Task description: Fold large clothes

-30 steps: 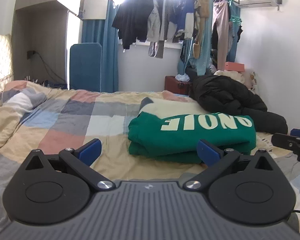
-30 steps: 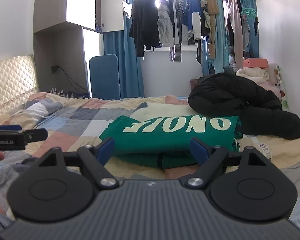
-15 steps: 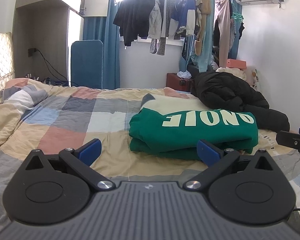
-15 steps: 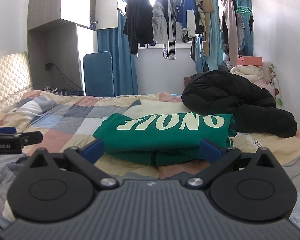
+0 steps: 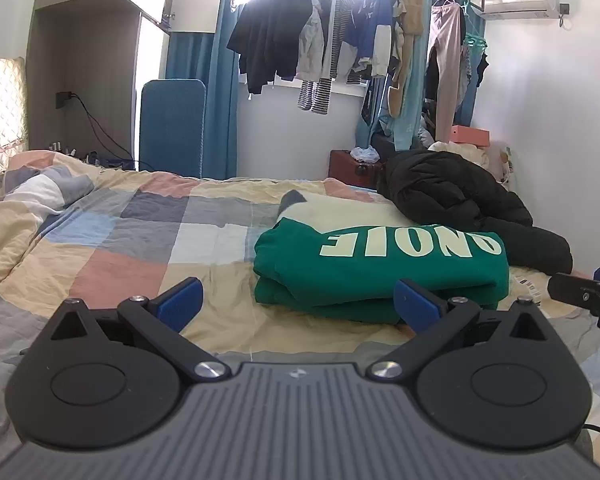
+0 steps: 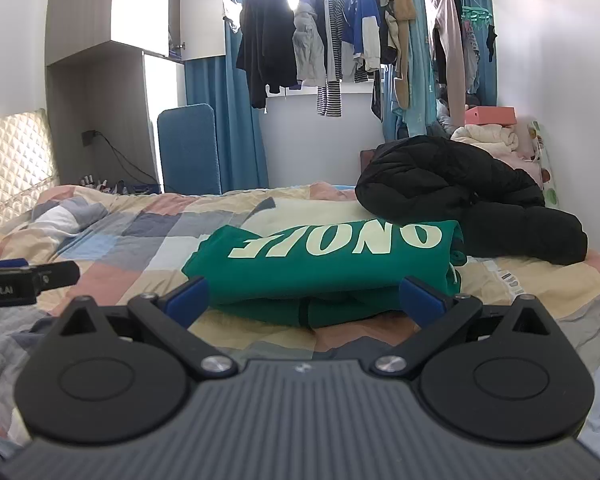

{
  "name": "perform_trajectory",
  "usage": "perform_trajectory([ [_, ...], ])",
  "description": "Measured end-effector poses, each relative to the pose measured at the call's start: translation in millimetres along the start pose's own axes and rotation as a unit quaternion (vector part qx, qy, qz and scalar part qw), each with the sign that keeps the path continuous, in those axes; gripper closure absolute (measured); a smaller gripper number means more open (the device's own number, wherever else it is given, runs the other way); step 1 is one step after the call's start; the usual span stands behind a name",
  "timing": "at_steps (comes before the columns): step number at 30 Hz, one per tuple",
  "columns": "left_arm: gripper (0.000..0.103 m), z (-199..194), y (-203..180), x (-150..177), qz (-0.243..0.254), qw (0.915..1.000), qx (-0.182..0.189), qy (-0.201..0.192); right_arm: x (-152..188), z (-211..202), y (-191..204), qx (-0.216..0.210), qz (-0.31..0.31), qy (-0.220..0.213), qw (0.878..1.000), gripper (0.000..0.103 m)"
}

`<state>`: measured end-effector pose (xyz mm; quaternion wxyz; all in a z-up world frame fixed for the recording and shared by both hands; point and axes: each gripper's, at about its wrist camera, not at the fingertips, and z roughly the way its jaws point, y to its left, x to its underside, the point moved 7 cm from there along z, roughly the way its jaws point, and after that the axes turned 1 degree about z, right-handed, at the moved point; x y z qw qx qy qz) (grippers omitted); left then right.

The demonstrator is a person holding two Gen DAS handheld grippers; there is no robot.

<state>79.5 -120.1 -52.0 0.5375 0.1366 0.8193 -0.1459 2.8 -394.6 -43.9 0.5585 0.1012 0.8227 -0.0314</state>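
On the bed (image 5: pixel 112 248), a folded green sweatshirt (image 5: pixel 380 268) is lying on the checked quilt, its pale lettering upside down to both cameras, and just behind it a black puffer jacket (image 5: pixel 452 188) is slumping in a heap against its far right corner. From the left wrist camera the sweatshirt is sitting right of centre, showing its rounded left fold, and the tip of the right gripper (image 5: pixel 588 292) is poking in at the right edge; a dark red chest (image 5: pixel 352 164) is showing beyond the bed only in this view. From the right wrist camera the sweatshirt is sitting nearly centred, its stacked lower layers and a loose edge at the right end are facing the lens, and the left gripper (image 6: pixel 28 276) is reaching in from the left edge. The left gripper's jaws are standing spread wide with nothing between them, short of the sweatshirt. The right gripper's jaws, having just been opening, are likewise standing spread and empty, framing the sweatshirt without touching it. Around the bed, clothes on a rail (image 6: pixel 340 32) are hanging before a bright window, a blue panel (image 6: pixel 188 148) is standing by the curtain, and a quilted headboard (image 6: pixel 12 156) is lining the left. Each gripper's own dark body is blocking the near bedding.
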Motion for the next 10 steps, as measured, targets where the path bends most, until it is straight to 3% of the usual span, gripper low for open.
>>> perform_trajectory([
  [10,0.000,-4.7,1.2,-1.5,-0.004,1.0000,0.001,-0.005,2.2,-2.9,3.0,-0.007,0.014,0.005,1.000,0.000],
])
